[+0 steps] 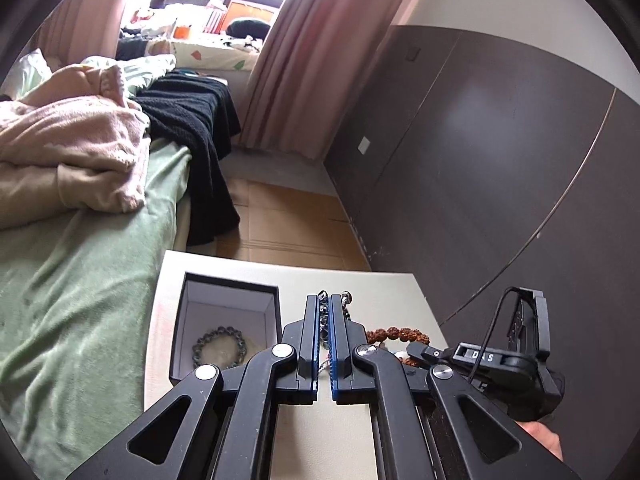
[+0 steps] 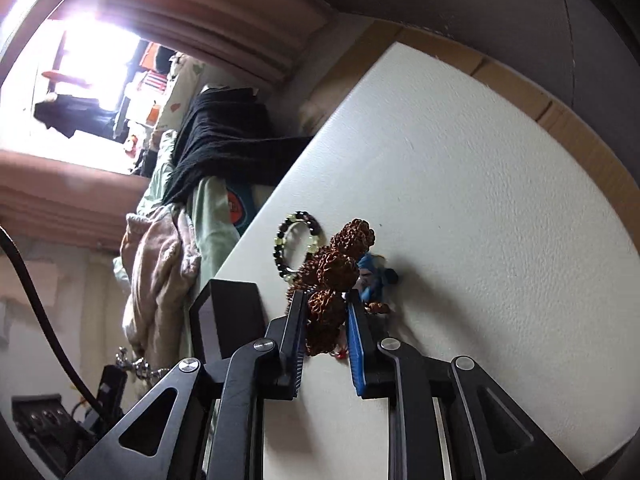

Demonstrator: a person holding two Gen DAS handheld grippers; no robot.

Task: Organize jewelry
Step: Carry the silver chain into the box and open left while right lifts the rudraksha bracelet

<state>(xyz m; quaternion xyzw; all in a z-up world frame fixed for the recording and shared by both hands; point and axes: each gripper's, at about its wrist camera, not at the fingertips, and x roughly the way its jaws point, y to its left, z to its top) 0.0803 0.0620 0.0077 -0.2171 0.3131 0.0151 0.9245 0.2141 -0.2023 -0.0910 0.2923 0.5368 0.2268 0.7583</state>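
The green-sheeted bed [image 1: 80, 280] is filling the left side, and the white counter [image 1: 360, 284] is sitting beside it. On the counter, the open black box [image 1: 224, 320] is holding a grey bead bracelet [image 1: 220, 346], lying flat. The left tool [image 1: 325, 300] is pinching a metal chain bracelet [image 1: 347, 299], its length running along the fingers. The right tool [image 2: 325, 300] is clamping the brown seed bracelet [image 2: 336, 272], strung forward past its tips. A dark-and-yellow bead bracelet [image 2: 298, 240] is lying just beside it.
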